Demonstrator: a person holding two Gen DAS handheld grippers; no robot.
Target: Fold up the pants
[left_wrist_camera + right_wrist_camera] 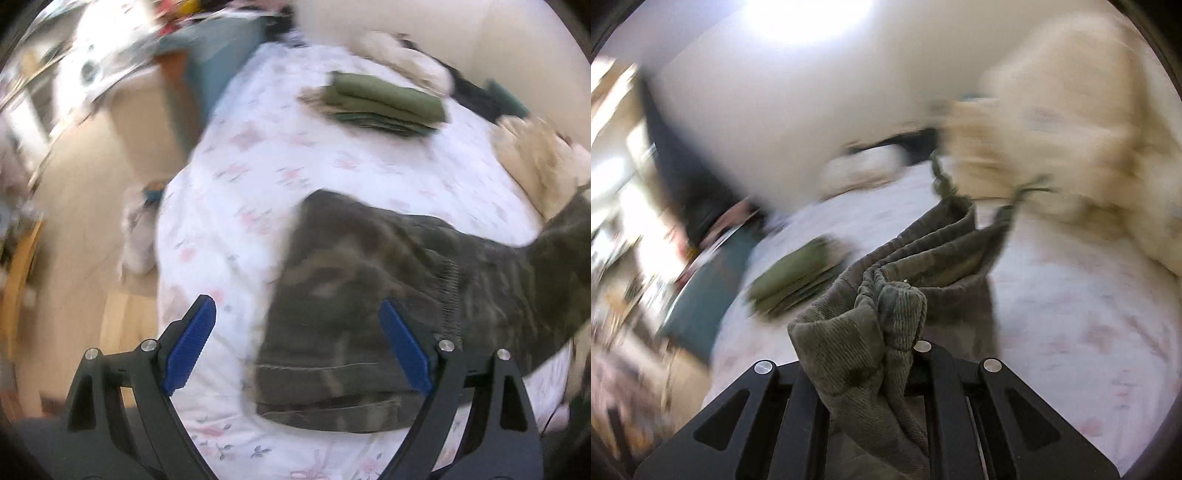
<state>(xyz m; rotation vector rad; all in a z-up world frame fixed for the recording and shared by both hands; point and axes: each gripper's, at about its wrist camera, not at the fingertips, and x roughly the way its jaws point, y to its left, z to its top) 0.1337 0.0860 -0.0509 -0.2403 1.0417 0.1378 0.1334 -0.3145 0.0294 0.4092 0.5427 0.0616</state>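
Right tool (pixel 864 354) grips pants (pixel 923 266) beside folded stack (pixel 794 277).

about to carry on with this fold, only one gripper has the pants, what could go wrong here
1. The right gripper pinches a bunched wad of the pants; layers may slip out unevenly and spoil the fold.
2. The left gripper is open over the flat end, holding nothing, so a pull from the right could drag the pants across the bedsheet.
3. The folded pile lies just beyond; swung fabric might knock it.
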